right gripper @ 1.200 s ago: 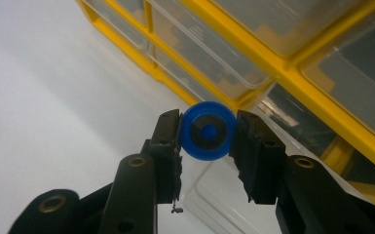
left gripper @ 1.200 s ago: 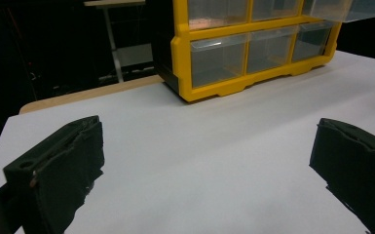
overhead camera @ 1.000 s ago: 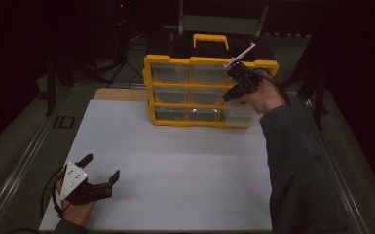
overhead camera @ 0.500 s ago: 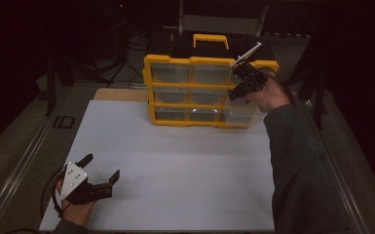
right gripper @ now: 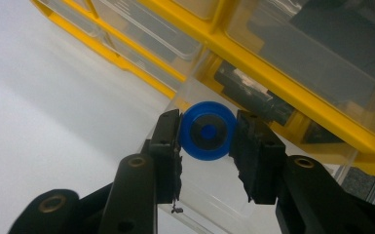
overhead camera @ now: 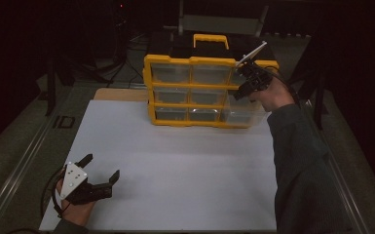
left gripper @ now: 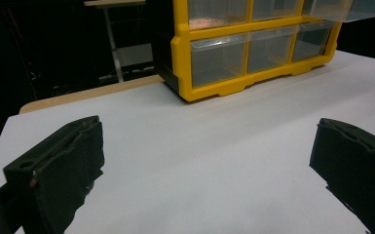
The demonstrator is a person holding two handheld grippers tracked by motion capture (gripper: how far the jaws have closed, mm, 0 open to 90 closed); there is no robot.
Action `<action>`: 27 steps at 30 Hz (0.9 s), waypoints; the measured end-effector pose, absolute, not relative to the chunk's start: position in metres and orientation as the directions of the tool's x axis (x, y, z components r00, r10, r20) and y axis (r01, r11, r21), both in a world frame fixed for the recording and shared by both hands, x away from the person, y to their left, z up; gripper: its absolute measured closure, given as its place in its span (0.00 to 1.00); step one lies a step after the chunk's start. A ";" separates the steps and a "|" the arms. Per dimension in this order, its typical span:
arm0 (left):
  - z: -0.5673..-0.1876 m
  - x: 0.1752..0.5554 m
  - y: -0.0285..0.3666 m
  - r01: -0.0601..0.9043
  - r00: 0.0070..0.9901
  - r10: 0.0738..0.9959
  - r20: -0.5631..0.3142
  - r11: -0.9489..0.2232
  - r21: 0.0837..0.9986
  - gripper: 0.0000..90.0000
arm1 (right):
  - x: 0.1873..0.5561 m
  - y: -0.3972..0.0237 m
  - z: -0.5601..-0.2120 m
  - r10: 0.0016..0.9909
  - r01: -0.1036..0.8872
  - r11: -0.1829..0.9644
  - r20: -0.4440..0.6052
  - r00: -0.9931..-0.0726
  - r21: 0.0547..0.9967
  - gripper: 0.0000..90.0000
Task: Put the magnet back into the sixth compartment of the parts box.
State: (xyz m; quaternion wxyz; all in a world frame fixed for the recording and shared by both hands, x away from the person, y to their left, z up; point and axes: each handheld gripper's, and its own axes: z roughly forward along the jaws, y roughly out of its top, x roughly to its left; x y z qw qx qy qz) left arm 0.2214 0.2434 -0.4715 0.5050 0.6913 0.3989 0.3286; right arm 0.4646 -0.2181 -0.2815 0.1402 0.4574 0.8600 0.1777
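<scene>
Desk surface: the desk point(overhead camera: 175, 161) carries a flat white sheet; a strip of bare wood shows along its far left edge, behind the sheet.
Desk border: a grey metal rail point(overhead camera: 24, 161) runs along the left side of the desk.
Room: dark on all sides; a pale stand point(overhead camera: 219, 22) and dark cables show dimly behind the desk.
Drawer cabinet: a yellow drawer cabinet point(overhead camera: 195, 61) with clear drawers and a yellow carry handle stands at the far middle of the white sheet, front toward the person.
Open drawer: a clear drawer point(overhead camera: 243, 112) at the lower right of the cabinet is pulled out over the sheet.
Blue disc: a round blue disc point(right gripper: 208, 130) with a dark centre sits between the jaws of the right hand-held gripper, above the open drawer and just in front of the cabinet's right column.
Right hand-held gripper: the right hand-held gripper point(right gripper: 208, 134) is clenched on the blue disc, one pad pressing each side of its rim; in the high view it is raised at the cabinet's upper right corner, tilted downward.
Left hand-held gripper: the left hand-held gripper point(overhead camera: 102, 168) is released, jaws wide apart with nothing between them; it sits low over the near left corner of the sheet, well apart from the cabinet.
</scene>
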 end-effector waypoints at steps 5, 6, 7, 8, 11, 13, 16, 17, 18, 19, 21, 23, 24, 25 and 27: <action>-0.471 0.221 0.244 0.220 0.464 0.884 0.051 -0.171 0.960 0.00 | 0.465 -0.221 -0.283 0.842 0.747 0.512 -0.076 -0.534 0.425 0.70; -0.471 0.221 0.244 0.220 0.464 0.884 0.051 -0.170 0.961 0.00 | 0.465 -0.222 -0.283 0.842 0.746 0.513 -0.079 -0.534 0.425 0.70; -0.471 0.221 0.244 0.219 0.465 0.884 0.051 -0.171 0.961 0.00 | 0.464 -0.223 -0.284 0.845 0.750 0.509 -0.077 -0.530 0.423 0.70; -0.471 0.221 0.244 0.219 0.465 0.884 0.053 -0.173 0.960 0.00 | 0.465 -0.224 -0.284 0.847 0.752 0.505 -0.076 -0.526 0.423 0.70; -0.471 0.221 0.244 0.221 0.465 0.884 0.053 -0.174 0.960 0.00 | 0.465 -0.227 -0.287 0.850 0.758 0.503 -0.077 -0.521 0.416 0.70; -0.471 0.221 0.243 0.221 0.465 0.884 0.050 -0.171 0.960 0.00 | 0.465 -0.230 -0.288 0.853 0.763 0.499 -0.075 -0.517 0.412 0.70; -0.471 0.221 0.243 0.222 0.464 0.884 0.049 -0.170 0.960 0.00 | 0.465 -0.232 -0.289 0.854 0.766 0.496 -0.074 -0.514 0.409 0.70; -0.471 0.221 0.243 0.222 0.465 0.884 0.050 -0.171 0.960 0.00 | 0.464 -0.232 -0.290 0.857 0.770 0.493 -0.073 -0.510 0.406 0.70; -0.471 0.221 0.243 0.222 0.465 0.884 0.050 -0.171 0.960 0.00 | 0.464 -0.233 -0.290 0.858 0.770 0.492 -0.074 -0.508 0.406 0.70; -0.471 0.221 0.243 0.222 0.465 0.884 0.051 -0.172 0.960 0.00 | 0.464 -0.234 -0.291 0.858 0.771 0.491 -0.072 -0.508 0.406 0.70; -0.471 0.221 0.243 0.222 0.465 0.884 0.050 -0.171 0.960 0.00 | 0.464 -0.235 -0.292 0.859 0.774 0.492 -0.074 -0.508 0.400 0.70; -0.471 0.221 0.243 0.222 0.465 0.884 0.051 -0.172 0.960 0.00 | 0.464 -0.237 -0.294 0.859 0.775 0.490 -0.073 -0.506 0.398 0.70; -0.471 0.221 0.243 0.222 0.465 0.884 0.050 -0.171 0.960 0.00 | 0.464 -0.238 -0.294 0.862 0.779 0.486 -0.071 -0.502 0.397 0.70; -0.471 0.221 0.243 0.222 0.465 0.884 0.050 -0.171 0.960 0.00 | 0.464 -0.239 -0.295 0.863 0.779 0.485 -0.071 -0.501 0.397 0.70; -0.472 0.221 0.243 0.222 0.467 0.883 0.050 -0.172 0.960 0.00 | 0.464 -0.240 -0.296 0.864 0.782 0.483 -0.069 -0.499 0.393 0.70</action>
